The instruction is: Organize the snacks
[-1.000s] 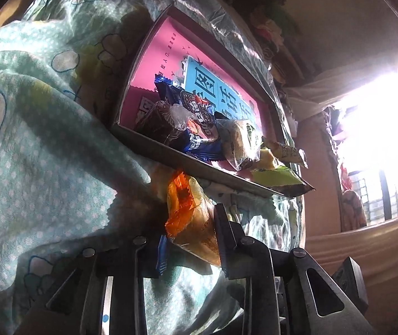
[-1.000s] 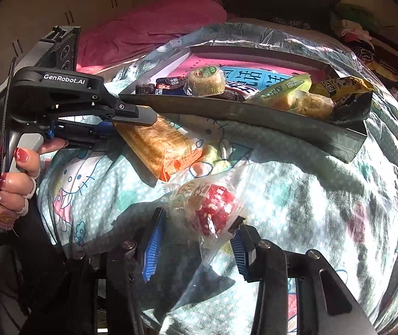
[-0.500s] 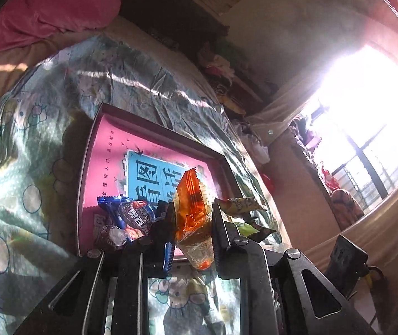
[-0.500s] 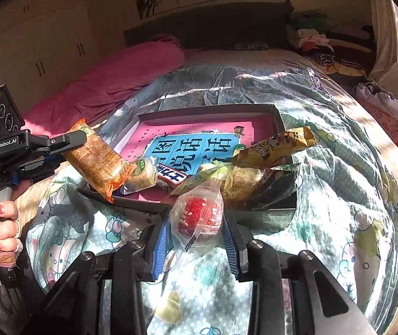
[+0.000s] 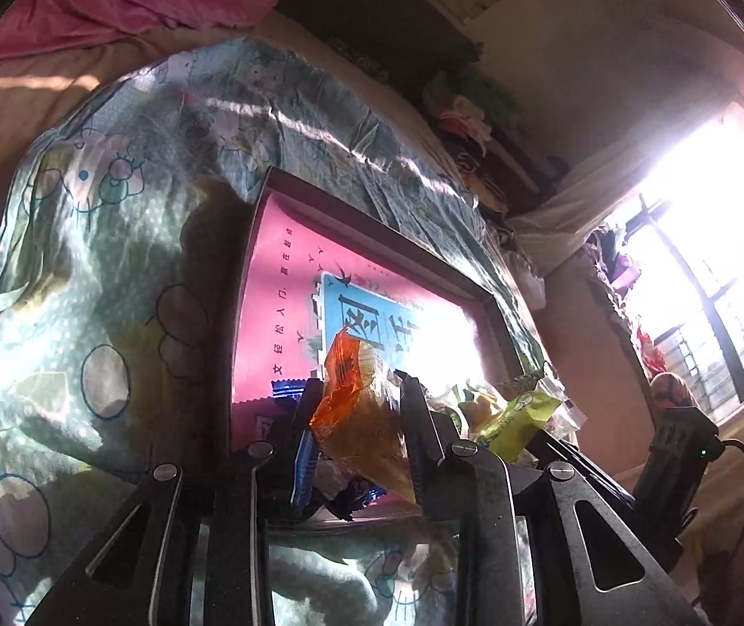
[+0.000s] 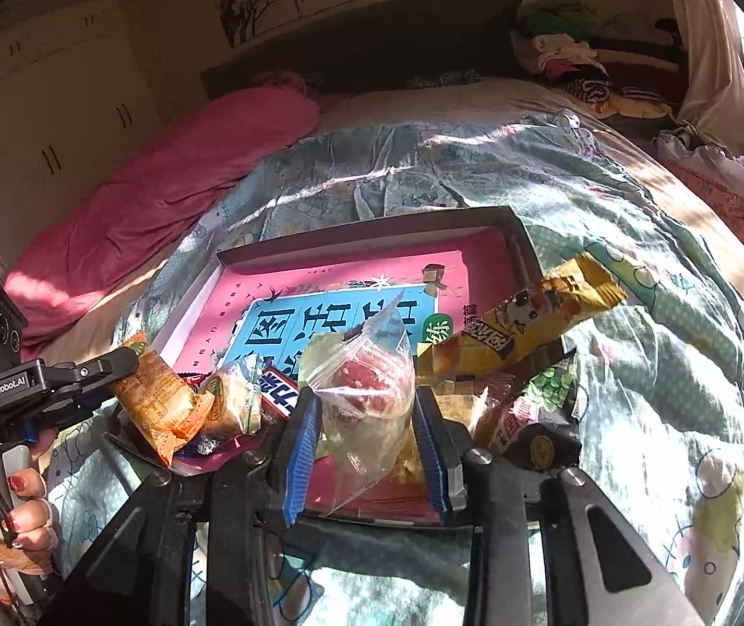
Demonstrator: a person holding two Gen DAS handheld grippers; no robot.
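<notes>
Window [image 5: 706,240] shows from left wrist; person's hand [image 6: 7,516] from right

Snack packets [image 6: 518,334] in tray [image 6: 367,227] on quilt [image 6: 659,313].

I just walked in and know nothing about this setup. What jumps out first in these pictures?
A shallow tray with a bright pink and blue lining sits on a cartoon-print bedspread, with snack packets piled at its near edge. Over that edge, the right hand-held gripper pinches a clear bag with something red inside, and the left hand-held gripper grips an orange packet.
</notes>
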